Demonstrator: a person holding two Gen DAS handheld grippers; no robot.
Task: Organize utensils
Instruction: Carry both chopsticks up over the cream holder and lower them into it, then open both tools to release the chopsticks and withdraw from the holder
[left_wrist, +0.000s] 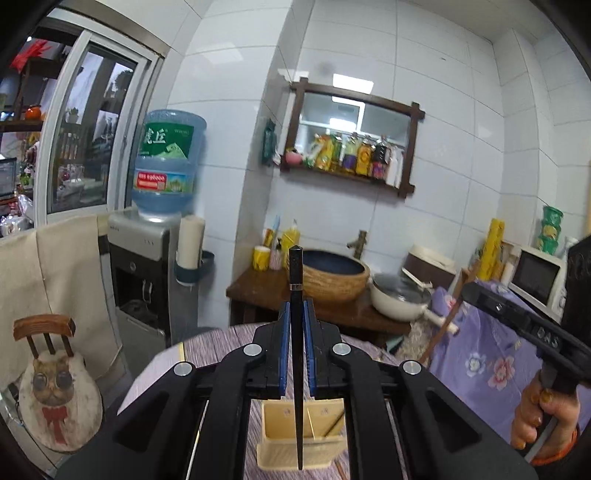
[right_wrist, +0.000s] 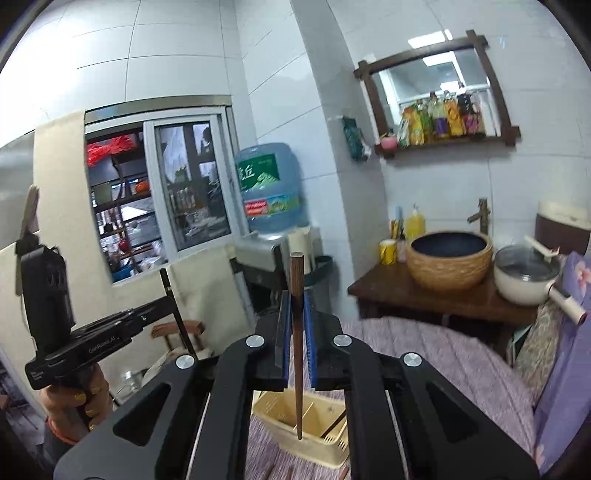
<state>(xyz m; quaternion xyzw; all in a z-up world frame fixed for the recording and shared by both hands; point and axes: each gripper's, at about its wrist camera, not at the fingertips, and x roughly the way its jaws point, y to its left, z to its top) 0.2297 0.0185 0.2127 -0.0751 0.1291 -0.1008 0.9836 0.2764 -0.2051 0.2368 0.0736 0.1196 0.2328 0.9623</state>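
The walls (left_wrist: 229, 122) were covered in large white tiles. A dark wooden frame (left_wrist: 352, 136) hung on the wall and held bottles on its ledge. Below it, a woven-sided basin (left_wrist: 332, 275) and a brass tap (left_wrist: 360, 242) sat on a brown wooden counter (left_wrist: 255, 286). A sliding window (right_wrist: 184, 192) stood to the left, near a water dispenser (left_wrist: 144, 266) topped with a blue bottle (left_wrist: 168, 162). A microwave (left_wrist: 537, 275) sat at the right.

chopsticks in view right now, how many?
3 clearly. Black chopstick clamped upright in the left gripper; brown wooden chopstick clamped in the right gripper; one leaning inside the beige holder. More may be hidden behind the grippers.
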